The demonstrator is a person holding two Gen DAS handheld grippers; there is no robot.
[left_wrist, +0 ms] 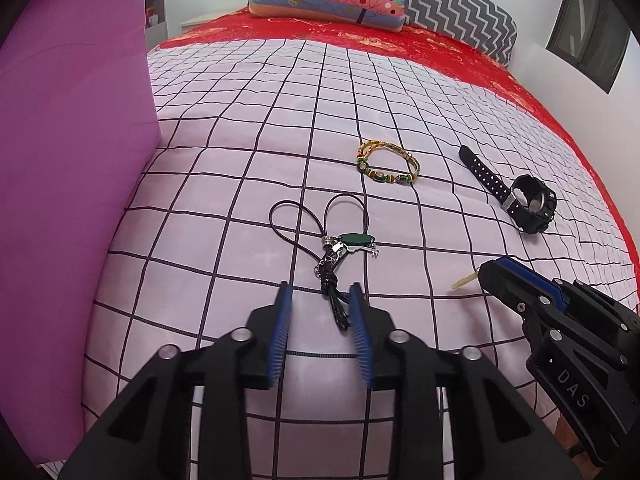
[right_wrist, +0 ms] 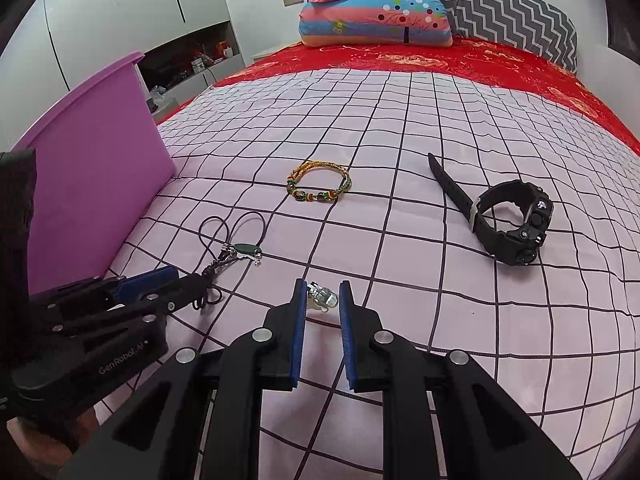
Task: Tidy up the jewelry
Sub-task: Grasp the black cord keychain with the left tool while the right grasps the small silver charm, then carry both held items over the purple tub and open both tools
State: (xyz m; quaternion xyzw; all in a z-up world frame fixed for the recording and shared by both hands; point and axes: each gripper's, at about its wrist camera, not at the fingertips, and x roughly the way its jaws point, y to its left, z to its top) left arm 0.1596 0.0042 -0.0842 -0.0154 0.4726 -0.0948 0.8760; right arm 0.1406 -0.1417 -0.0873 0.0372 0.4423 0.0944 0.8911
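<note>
A black cord necklace with a green pendant (left_wrist: 354, 239) lies on the pink checked bedspread (left_wrist: 224, 160), its tail end between the pads of the left gripper (left_wrist: 320, 300), which stand partly open without pressing it. The right gripper (right_wrist: 323, 298) is narrowly parted around a small silvery piece (right_wrist: 325, 297); whether it grips cannot be told. A beaded bracelet (right_wrist: 318, 187) and black watch (right_wrist: 516, 222) lie beyond. The purple bin (right_wrist: 96, 168) stands at the left, its inside hidden.

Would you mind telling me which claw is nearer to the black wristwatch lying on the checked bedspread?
Right. The right claw sits nearer the black wristwatch, which lies ahead to its right; the left claw is farther off, over the black cord keychain.
</note>
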